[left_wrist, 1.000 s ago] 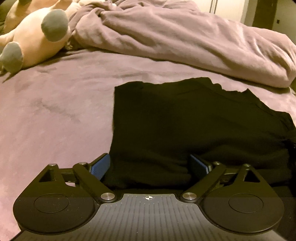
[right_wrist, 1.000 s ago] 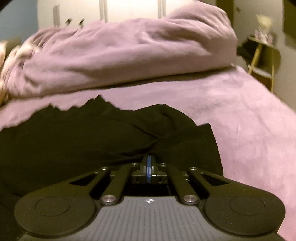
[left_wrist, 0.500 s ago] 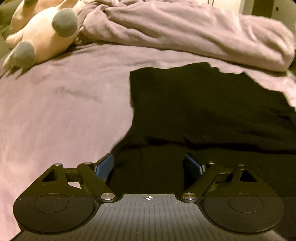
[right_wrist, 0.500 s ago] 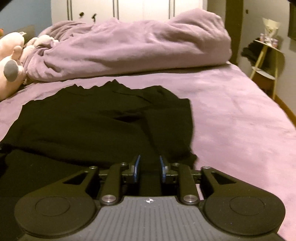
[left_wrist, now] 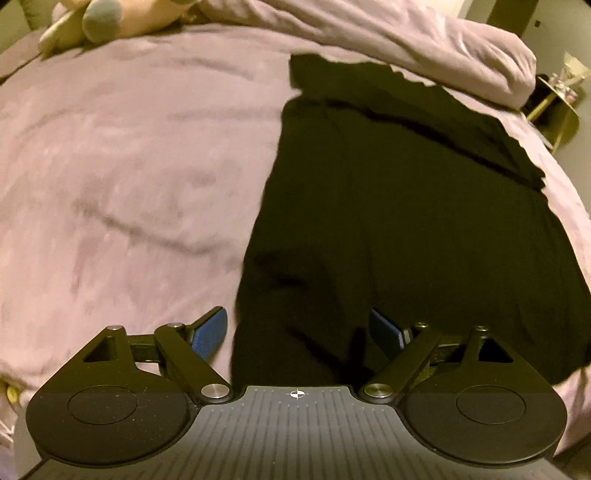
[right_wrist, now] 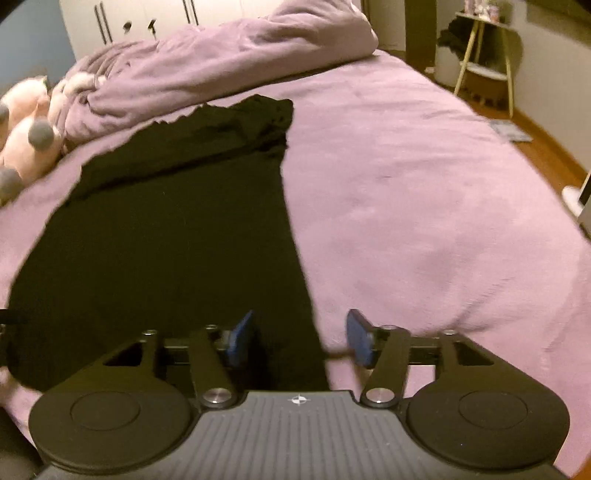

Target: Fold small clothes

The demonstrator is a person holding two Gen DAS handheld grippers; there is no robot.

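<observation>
A black garment (left_wrist: 399, 221) lies spread flat on the purple bed, its far end folded over near the duvet. It also shows in the right wrist view (right_wrist: 166, 236). My left gripper (left_wrist: 297, 332) is open and empty, raised above the garment's near left edge. My right gripper (right_wrist: 299, 338) is open and empty, raised above the garment's near right edge; its blue pads (right_wrist: 242, 338) hold nothing.
A crumpled purple duvet (right_wrist: 229, 62) lies along the far side of the bed (right_wrist: 424, 206). A pink plush toy (right_wrist: 26, 136) lies at the far left. A small yellow-legged side table (right_wrist: 484, 55) stands off the bed to the right. White wardrobe doors (right_wrist: 147, 18) are behind.
My right gripper has opened and let go of the garment. Both grippers have pulled back and risen, and the garment now lies longer and flatter on the bed.
</observation>
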